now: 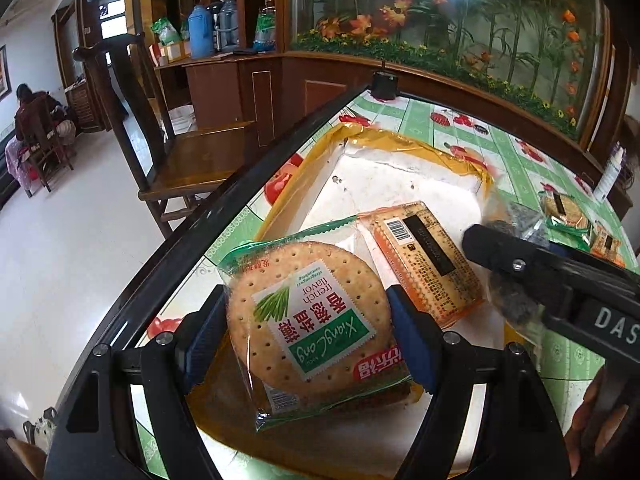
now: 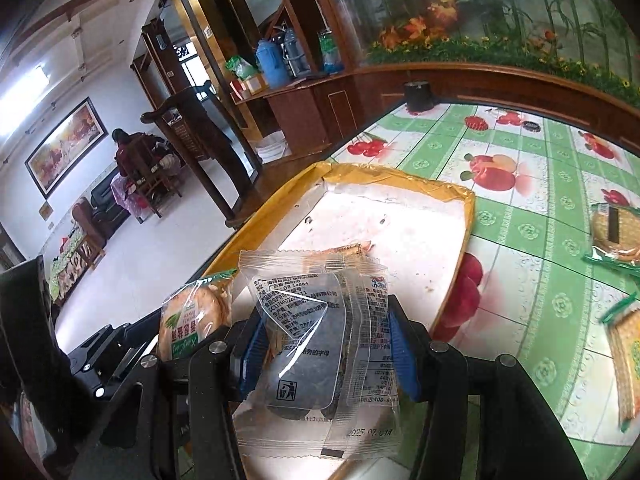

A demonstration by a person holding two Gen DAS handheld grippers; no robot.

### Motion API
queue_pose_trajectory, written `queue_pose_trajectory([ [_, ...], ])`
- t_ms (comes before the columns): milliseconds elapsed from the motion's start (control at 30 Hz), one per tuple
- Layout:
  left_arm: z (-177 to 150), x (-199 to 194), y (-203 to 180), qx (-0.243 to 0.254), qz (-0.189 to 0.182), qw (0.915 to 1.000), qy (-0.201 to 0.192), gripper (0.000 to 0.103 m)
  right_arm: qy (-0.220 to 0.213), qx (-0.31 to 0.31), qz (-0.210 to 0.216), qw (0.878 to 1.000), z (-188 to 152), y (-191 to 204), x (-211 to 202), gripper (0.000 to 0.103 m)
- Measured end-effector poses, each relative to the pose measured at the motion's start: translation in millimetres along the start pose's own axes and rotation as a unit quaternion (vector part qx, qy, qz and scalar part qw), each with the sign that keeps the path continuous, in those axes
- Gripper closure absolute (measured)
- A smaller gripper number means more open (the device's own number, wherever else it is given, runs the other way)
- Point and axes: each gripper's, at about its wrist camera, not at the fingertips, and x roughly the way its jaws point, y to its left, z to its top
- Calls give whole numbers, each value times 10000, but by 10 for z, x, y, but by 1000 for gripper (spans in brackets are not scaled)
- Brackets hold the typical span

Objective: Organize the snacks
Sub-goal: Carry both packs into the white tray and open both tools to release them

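Take the yellow-rimmed tray [image 1: 400, 176] as your landmark: it lies on the table with the green fruit-print cloth [image 2: 520, 240], close to the table's dark edge.

Your left gripper [image 1: 310, 320] is pinching the round cracker packet [image 1: 316, 316], a green-trimmed wrapper showing one big pale biscuit; both blue pads press on its sides, and it hangs over the near end of the tray. Just beyond it, inside the tray on the white floor, lies an orange cracker packet [image 1: 424, 264] with its barcode side up.

Your right gripper [image 2: 324, 356] is clamped on a clear wrapper holding dark snack pieces [image 2: 320, 352] (printed back facing the camera), its blue pads squeezing the packet from both sides. It also sits above the tray's near end, right beside the round cracker packet, which shows at the left of the right wrist view.

From the left wrist view, the right gripper reaches in from the right of the tray, with its dark packet blurred at the tip.

Off the tray to its right, more cracker packets [image 2: 616, 236] lie on the cloth, well apart from the tray. Past the tray's far end, a small black cylinder [image 2: 418, 96] stands at the table's far edge.
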Motion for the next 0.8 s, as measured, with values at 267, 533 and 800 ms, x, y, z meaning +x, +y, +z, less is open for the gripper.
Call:
queue_pose_trajectory([
  [267,-3,75,17,-59,-222,9995,213,25,107,-91,-27,9999,-11,21,149,45],
  [533,-12,-15,21,-54,-145,9999,74,20,147,-62,-9,9999,-7,23,166,42],
  [800,27,-194,114,-135,22,9998,-138,19,-80,-37,41,10000,57,47,-6,25],
])
